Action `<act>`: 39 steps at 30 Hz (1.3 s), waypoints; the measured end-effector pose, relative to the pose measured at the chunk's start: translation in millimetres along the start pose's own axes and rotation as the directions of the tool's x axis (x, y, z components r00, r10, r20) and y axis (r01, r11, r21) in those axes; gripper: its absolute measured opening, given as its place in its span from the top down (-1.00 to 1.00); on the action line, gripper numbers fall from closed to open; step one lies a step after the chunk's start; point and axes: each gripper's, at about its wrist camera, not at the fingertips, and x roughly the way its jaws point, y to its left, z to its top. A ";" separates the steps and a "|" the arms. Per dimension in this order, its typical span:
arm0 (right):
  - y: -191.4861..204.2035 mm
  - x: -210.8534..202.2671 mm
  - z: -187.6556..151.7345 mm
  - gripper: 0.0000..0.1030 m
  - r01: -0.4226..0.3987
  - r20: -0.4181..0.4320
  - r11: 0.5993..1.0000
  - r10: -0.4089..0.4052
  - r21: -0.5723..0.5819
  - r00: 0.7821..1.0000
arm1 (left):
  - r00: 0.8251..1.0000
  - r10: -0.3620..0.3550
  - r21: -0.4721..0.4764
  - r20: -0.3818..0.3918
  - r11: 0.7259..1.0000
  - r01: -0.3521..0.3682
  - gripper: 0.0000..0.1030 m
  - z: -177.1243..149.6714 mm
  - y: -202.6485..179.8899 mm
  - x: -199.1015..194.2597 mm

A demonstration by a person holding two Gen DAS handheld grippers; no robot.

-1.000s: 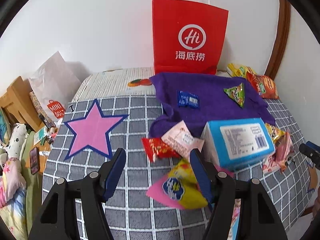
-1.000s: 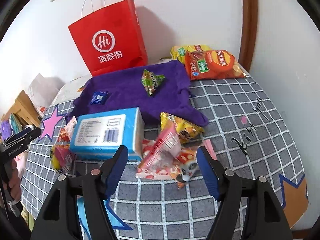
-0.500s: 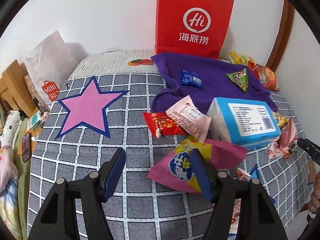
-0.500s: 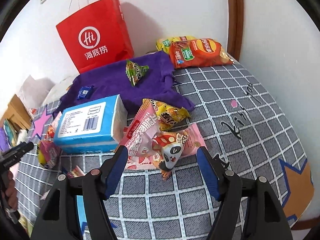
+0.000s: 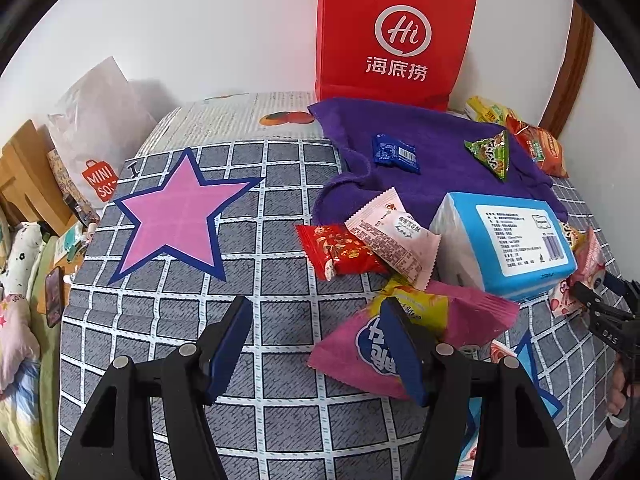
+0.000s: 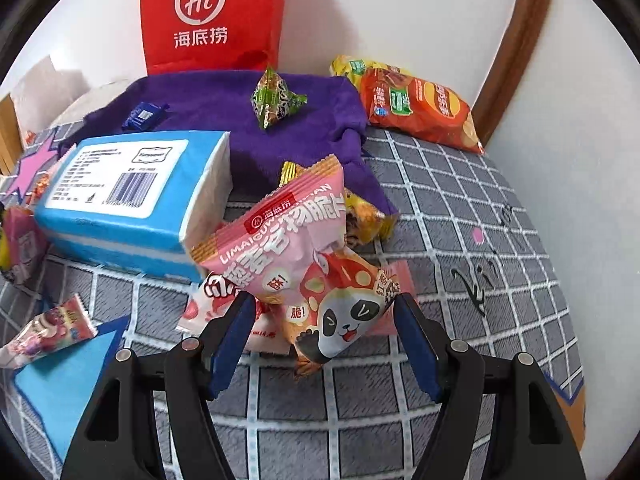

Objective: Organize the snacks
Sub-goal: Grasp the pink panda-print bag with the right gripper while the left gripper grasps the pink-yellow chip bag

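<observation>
Snacks lie on a grey checked bed cover (image 5: pixel 280 360). My left gripper (image 5: pixel 316 344) is open, its right finger over a pink and yellow snack bag (image 5: pixel 472 320). A red packet (image 5: pixel 340 250) and a pale pink packet (image 5: pixel 394 236) lie just beyond it. My right gripper (image 6: pixel 324 336) is open, with a panda snack bag (image 6: pixel 344 312) between its fingertips and a pink bag (image 6: pixel 288 236) leaning behind. A blue packet (image 5: pixel 396 154) and a green triangular packet (image 5: pixel 490 154) lie on a purple cloth (image 5: pixel 440 160).
A blue tissue pack (image 5: pixel 512 240) lies mid-bed, also in the right wrist view (image 6: pixel 124 192). A red paper bag (image 5: pixel 392 36) stands against the wall. Chip bags (image 6: pixel 416 108) lie at the back right. A small pink packet (image 6: pixel 48 332) lies left. The bed's left edge drops to clutter (image 5: pixel 24 240).
Both grippers have moved forward and down toward the snacks. The panda bag now sits between my right fingertips. Both stay open.
</observation>
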 end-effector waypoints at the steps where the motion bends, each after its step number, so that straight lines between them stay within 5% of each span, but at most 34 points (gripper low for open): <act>1: 0.7 0.5 1.5 -0.37 -0.002 0.010 1.000 0.002 -0.004 1.000 | 1.000 -0.006 -0.001 0.002 1.000 0.006 -0.25 0.2 0.2 -0.8; 7: 2.0 -3.4 3.6 -0.11 -0.029 0.055 1.000 0.029 0.009 0.998 | 0.997 -0.077 -0.001 0.010 0.997 0.077 -0.25 -1.3 1.6 -11.6; 15: -5.7 -33.3 -7.5 -0.10 -0.119 0.079 0.990 0.113 0.080 0.991 | 0.992 -0.123 0.066 -0.008 0.990 0.123 -0.31 -2.6 -16.3 -11.7; 20: -4.8 -45.8 -22.7 -0.10 -0.177 0.035 0.980 0.174 0.093 0.984 | 0.989 -0.136 0.148 -0.064 0.978 0.144 -0.42 -7.9 -41.4 4.5; 26: 7.0 -40.1 -46.3 -0.10 -0.195 -0.044 0.977 0.199 0.081 0.979 | 0.987 -0.138 0.125 -0.087 0.981 0.148 -0.46 -12.1 -50.6 26.6; 39: 2.0 -49.8 -50.2 -0.10 -0.193 0.008 0.958 0.195 0.213 0.981 | 0.983 -0.183 0.142 -0.027 0.972 0.185 -0.04 -11.4 -45.2 6.4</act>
